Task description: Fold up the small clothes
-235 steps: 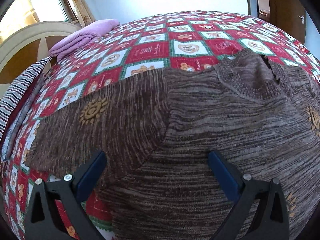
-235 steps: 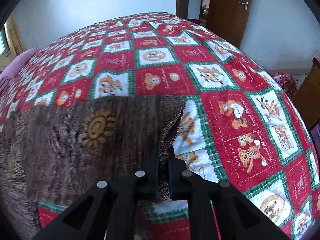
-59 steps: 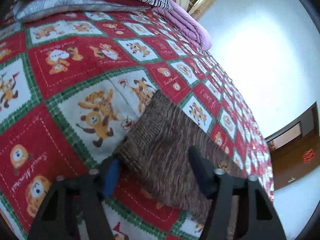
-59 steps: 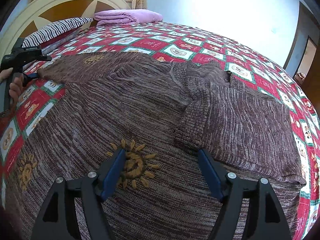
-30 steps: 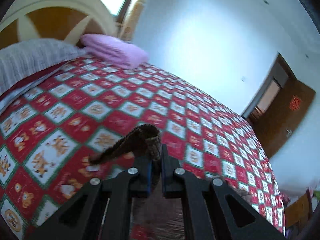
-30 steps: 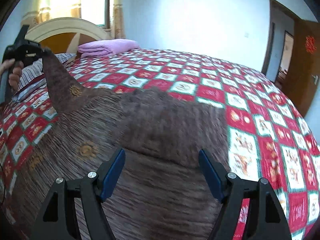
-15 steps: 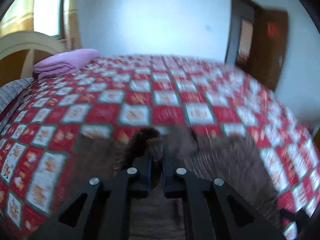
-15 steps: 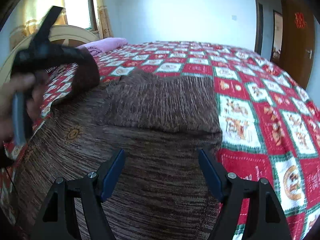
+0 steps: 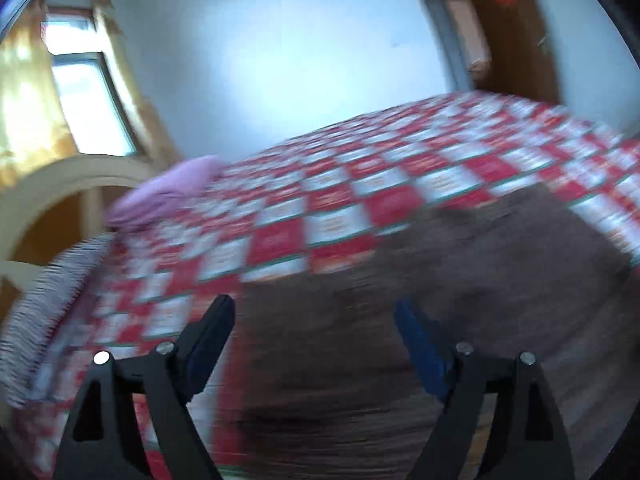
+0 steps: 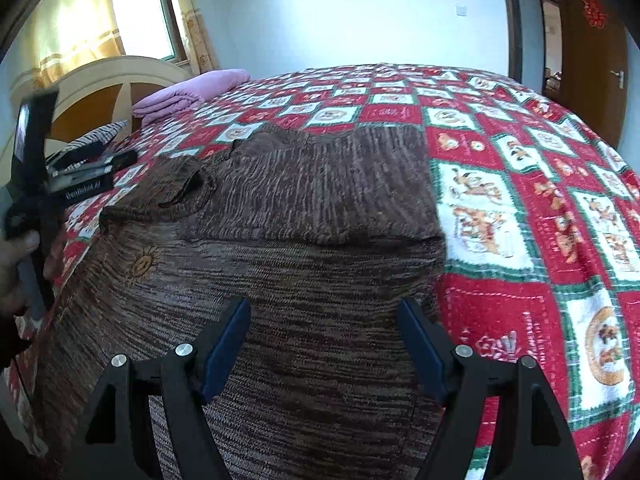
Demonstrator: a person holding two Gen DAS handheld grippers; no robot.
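While the brown knitted sweater [image 10: 304,248] lies on the red patchwork quilt [image 10: 540,208], the left gripper [image 9: 316,344] is opening, fingers empty. The right gripper [image 10: 324,336] hovers wide apart above it, gripping nothing.

There was one brown sweater [image 10: 320,264] on one bed [image 10: 520,184]. There were two grippers [image 10: 324,340] [image 9: 314,344], one pink blanket [image 10: 188,90], one window [image 10: 140,12] and one door [image 10: 588,52].

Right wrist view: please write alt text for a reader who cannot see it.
A brown knitted sweater lies on a red, white and green patchwork bedspread, both sleeves folded in across its chest. The right gripper hovers open over its lower half, and the left gripper, in a hand, is at the left edge, its jaws opening.
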